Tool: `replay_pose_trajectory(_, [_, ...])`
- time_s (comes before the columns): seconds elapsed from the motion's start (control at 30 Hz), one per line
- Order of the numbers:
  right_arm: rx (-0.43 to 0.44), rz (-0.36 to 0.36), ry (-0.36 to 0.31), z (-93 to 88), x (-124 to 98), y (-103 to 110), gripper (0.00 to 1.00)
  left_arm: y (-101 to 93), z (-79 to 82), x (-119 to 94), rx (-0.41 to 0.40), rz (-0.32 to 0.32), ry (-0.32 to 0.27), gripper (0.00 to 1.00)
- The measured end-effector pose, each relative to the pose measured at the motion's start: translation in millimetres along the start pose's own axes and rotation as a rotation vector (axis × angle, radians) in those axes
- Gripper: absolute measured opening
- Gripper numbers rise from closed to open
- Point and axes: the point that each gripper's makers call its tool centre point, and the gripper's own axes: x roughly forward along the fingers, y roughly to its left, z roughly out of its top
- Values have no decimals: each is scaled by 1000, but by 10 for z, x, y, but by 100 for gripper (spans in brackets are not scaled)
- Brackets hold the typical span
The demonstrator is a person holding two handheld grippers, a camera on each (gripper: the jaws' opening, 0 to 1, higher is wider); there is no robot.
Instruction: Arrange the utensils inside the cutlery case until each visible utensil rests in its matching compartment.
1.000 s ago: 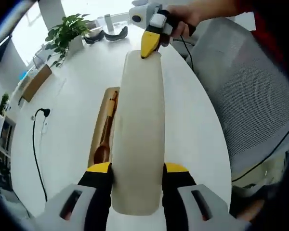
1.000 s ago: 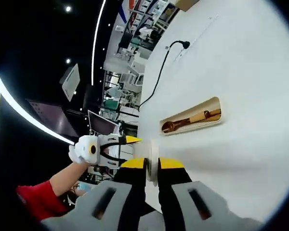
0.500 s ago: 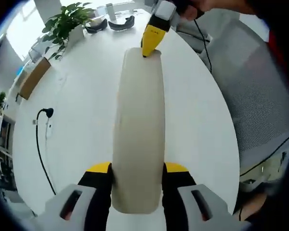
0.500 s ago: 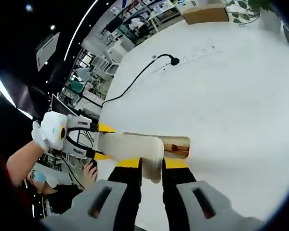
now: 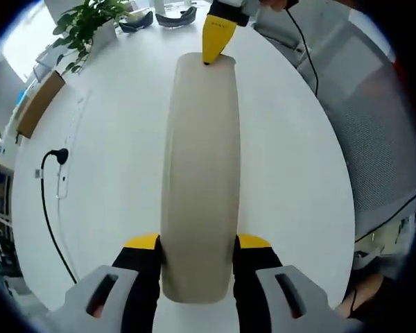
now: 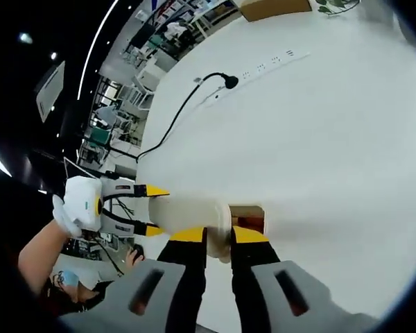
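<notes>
Bright, even overhead light; sharp centres, strong fisheye bending at edges.

The cream lid [image 5: 200, 180] now lies over the case tray [image 6: 249, 216], hiding the wooden utensils that showed beside it a second ago. Only the tray's end now peeks past the lid above the white worktop [image 6: 319, 139].

The lid [image 5: 200, 173] is plain cream. The desk [image 5: 111, 180] is white. The left gripper [image 5: 197, 244] has yellow tips and black and grey sides. The right gripper [image 6: 218, 236] too. A black cord [image 5: 47, 201] lies near the desk's edge. The plant [image 5: 83, 24] is green.
</notes>
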Motion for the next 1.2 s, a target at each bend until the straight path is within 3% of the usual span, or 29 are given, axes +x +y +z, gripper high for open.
replay_pose_trajectory(0.27, [68, 50, 0, -92, 75, 23, 8, -44, -83, 102, 22, -28, 49, 41])
replay_pose_trajectory(0.37, [108, 65, -5, -79, 103, 15, 8, -28, -114, 111, 36, -32, 40, 41])
replay_pose_trajectory(0.6, [86, 70, -8, -137, 195, 5, 7, -87, -158, 190, 32, -41, 64, 40])
replay_pose_trajectory(0.7, [83, 82, -23, -142, 207, 25, 6, -82, -114, 198, 30, -34, 30, 39])
replay_pose_trajectory(1.0, [75, 62, -38, -224, 227, -103, 7, -72, -83, 238, 53, -21, 29, 38])
replay_pose_trajectory(1.07, [39, 45, -42, -234, 218, -144, 6, -82, -89, 250, 57, -22, 35, 38])
replay_pose_trajectory(1.13, [-94, -24, -44, -247, 184, -258, 6, -92, -112, 276, 63, -21, 49, 38])
replay_pose_trajectory(1.2, [-81, 3, -35, -282, 160, -225, 6, -119, -99, 280, 58, -34, 39, 37])
